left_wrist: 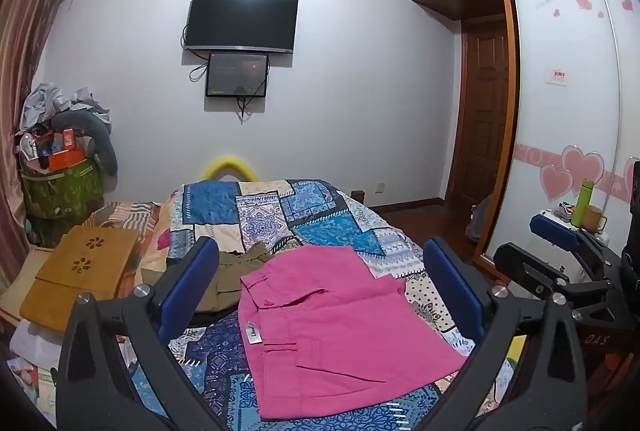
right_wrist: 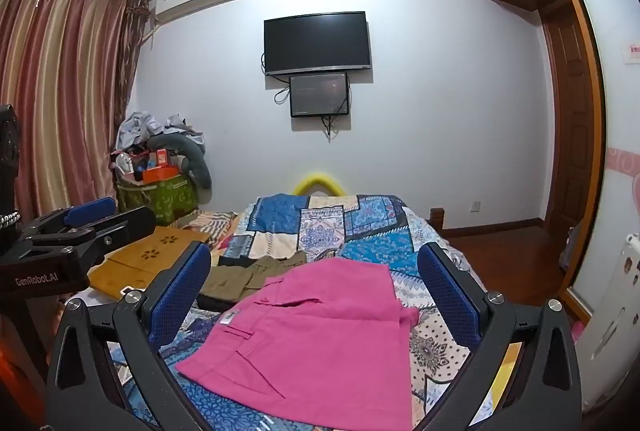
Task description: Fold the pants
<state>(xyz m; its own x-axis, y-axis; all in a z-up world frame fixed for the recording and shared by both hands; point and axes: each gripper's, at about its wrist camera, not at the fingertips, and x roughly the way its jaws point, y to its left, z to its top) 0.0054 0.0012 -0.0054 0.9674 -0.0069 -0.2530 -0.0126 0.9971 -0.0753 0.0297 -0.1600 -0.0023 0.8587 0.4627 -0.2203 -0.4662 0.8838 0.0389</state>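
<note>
Pink pants (left_wrist: 336, 327) lie spread flat on the patchwork bedspread (left_wrist: 280, 215), waistband to the left with a white label. The right wrist view shows the same pink pants (right_wrist: 316, 335) on the bedspread (right_wrist: 360, 227). My left gripper (left_wrist: 320, 283) hovers above them, open wide, nothing between its blue pads. My right gripper (right_wrist: 316, 283) hangs likewise over the pants, open and empty. Each gripper shows at the side of the other's view: the right gripper (left_wrist: 560, 243) at the right edge, the left gripper (right_wrist: 80, 223) at the left edge.
Olive-brown pants (left_wrist: 236, 283) lie just beyond the pink ones, on dark cloth. A wooden lap tray (left_wrist: 80, 271) rests at the bed's left. A cluttered green bag (left_wrist: 60, 183) stands in the corner by the curtain. A wardrobe (left_wrist: 568, 91) and a side table with a green bottle (left_wrist: 582, 201) are right.
</note>
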